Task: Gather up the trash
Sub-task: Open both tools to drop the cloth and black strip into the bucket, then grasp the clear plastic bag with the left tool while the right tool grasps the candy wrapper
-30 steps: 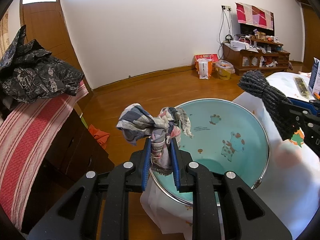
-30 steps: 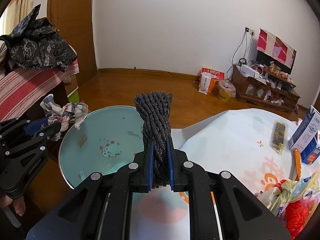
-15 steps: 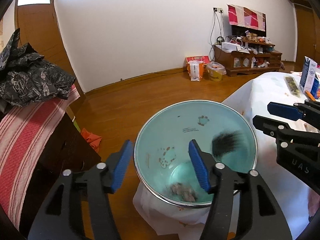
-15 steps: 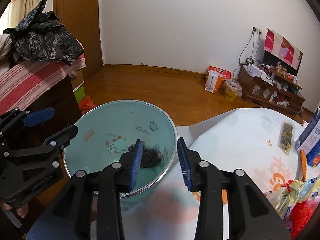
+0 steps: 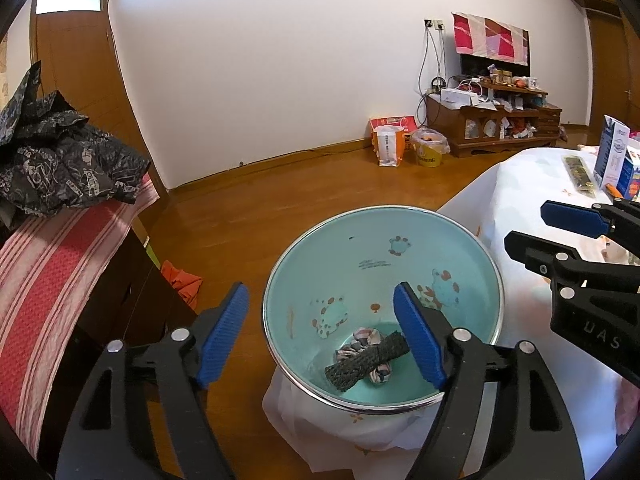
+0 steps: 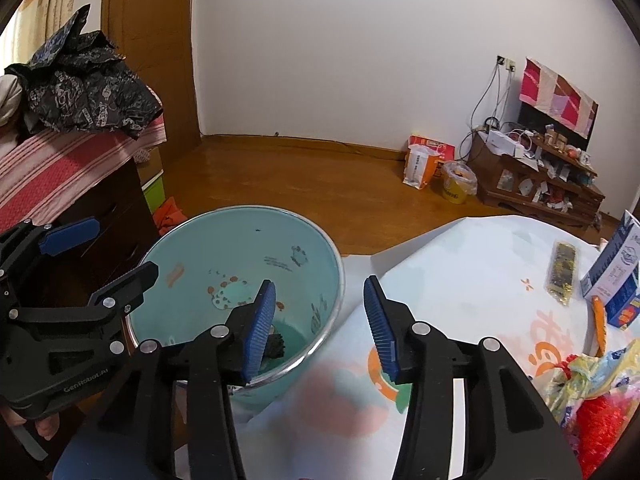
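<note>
A teal bin (image 5: 372,248) with cartoon prints and a metal rim stands below both grippers, beside the table. At its bottom lie a crumpled patterned cloth (image 5: 365,337) and a dark knitted piece (image 5: 366,362). My left gripper (image 5: 320,292) hangs over the bin's left side, jaws opening, with nothing between them. My right gripper (image 6: 319,282) hovers over the bin's (image 6: 240,248) right rim, jaws opening too and holding nothing. The dark piece (image 6: 276,346) shows just past the right gripper's left finger. Each gripper appears in the other's view: right gripper (image 5: 528,226), left gripper (image 6: 124,246).
A table under a white printed cloth (image 6: 460,264) carries a blue-white carton (image 6: 616,280), a snack packet (image 6: 564,272), a yellow bag (image 6: 596,376) and red netting (image 6: 596,428). Left of the bin stands a dark cabinet with a red striped cover (image 5: 52,264) and a black garment (image 5: 60,160).
Both grippers went from shut to open. The patterned cloth left the left gripper and the dark knitted piece left the right one; both now lie in the bin.
</note>
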A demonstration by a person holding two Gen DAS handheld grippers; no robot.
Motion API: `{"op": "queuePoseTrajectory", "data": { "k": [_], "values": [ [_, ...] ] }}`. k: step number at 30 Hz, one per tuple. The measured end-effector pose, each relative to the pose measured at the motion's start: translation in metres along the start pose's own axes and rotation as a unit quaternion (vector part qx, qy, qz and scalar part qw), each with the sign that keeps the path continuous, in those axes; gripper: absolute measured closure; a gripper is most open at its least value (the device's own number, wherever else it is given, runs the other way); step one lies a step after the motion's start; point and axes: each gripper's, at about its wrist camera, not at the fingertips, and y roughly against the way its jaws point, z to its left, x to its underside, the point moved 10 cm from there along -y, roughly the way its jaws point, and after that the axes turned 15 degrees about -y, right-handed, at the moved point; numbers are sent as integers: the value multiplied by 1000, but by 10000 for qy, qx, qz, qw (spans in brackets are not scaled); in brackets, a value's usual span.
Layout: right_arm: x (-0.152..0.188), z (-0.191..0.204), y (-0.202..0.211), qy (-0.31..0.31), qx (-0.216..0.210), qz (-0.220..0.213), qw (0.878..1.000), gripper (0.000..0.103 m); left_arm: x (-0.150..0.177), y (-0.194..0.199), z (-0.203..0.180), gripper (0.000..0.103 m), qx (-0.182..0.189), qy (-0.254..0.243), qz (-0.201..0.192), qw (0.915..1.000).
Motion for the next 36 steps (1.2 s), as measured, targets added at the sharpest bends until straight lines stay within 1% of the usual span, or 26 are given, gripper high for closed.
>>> {"op": "queuePoseTrajectory", "data": {
  "k": [1, 6, 8, 15, 18, 22, 26, 29, 31, 35, 36],
  "values": [
    [-1, -2, 3, -17, 29, -21, 10000, 56, -1, 1, -1, 26, -12, 2, -7, 10000],
    [-7, -14, 23, -133, 116, -172, 9997, 53, -4, 6, -7, 23, 24, -41, -46, 10000],
    [-9, -22, 36, -161, 190, -247, 9994, 52, -8, 10, -11, 19, 36, -66, -90, 9999],
    [-16, -53, 81, -371, 423, -570, 9968, 48, -23, 25, -39, 19, 254, -201, -272, 9991],
    [-16, -71, 99, -482, 562, -682, 9949, 47, -30, 33, -57, 18, 423, -267, -374, 9980],
    [-11, -105, 128, -661, 825, -833, 9909, 47, -37, 40, -81, 18, 595, -421, -489, 9961],
    [2, -154, 159, -989, 1207, -969, 9830, 46, -43, 44, -111, 18, 833, -572, -543, 9934],
    [19, -196, 179, -1278, 1532, -989, 9749, 46, -48, 51, -137, 18, 1032, -708, -615, 9902],
    [30, -216, 188, -1431, 1680, -977, 9704, 46, -51, 56, -153, 18, 1142, -772, -651, 9883],
    [60, -259, 205, -1844, 2020, -895, 9577, 46, -54, 69, -188, 18, 1417, -928, -744, 9827],
    [67, -265, 206, -1899, 2078, -874, 9556, 46, -55, 71, -194, 18, 1462, -959, -753, 9817]
  ]
}}
